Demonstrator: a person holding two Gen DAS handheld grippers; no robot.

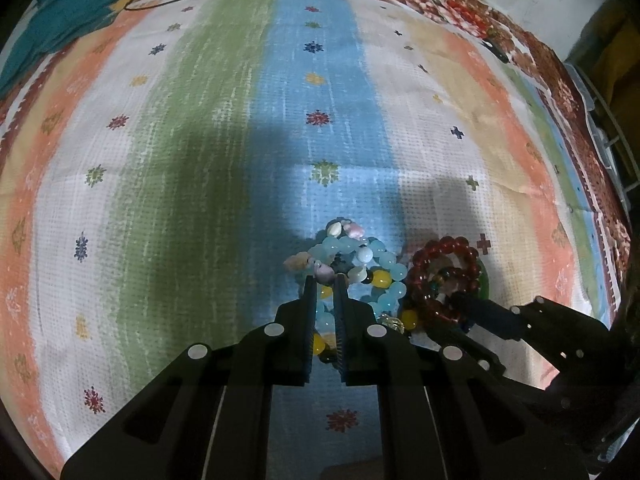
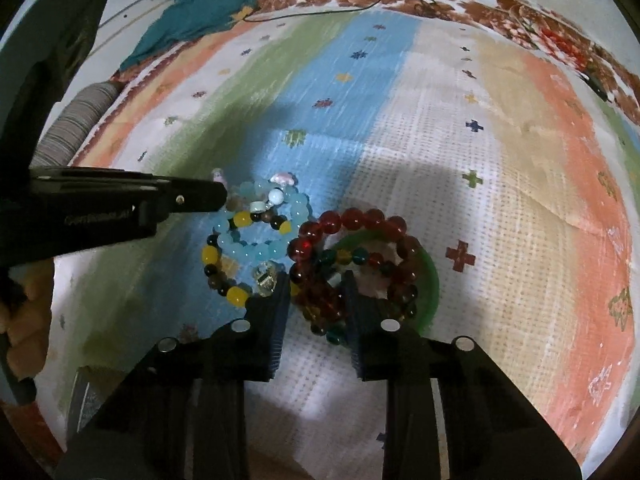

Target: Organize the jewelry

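Toward the bed's near edge, on the striped bedspread [image 1: 224,120], light, slippery bead bracelets [image 2: 256,240] lie tangled, best pinched across one strand: left gripper [image 1: 323,280] jaws nearly together over beads, right gripper [image 2: 316,280] jaws spread around the red bracelet [image 2: 352,220].

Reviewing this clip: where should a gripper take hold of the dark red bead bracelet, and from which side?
Judging from both views, the red bead bracelet is best pinched across its far arc, from above. That stretch lies flat on the cloth with an open centre, whereas its near side is tangled with the teal-and-yellow strand and the green bangle.
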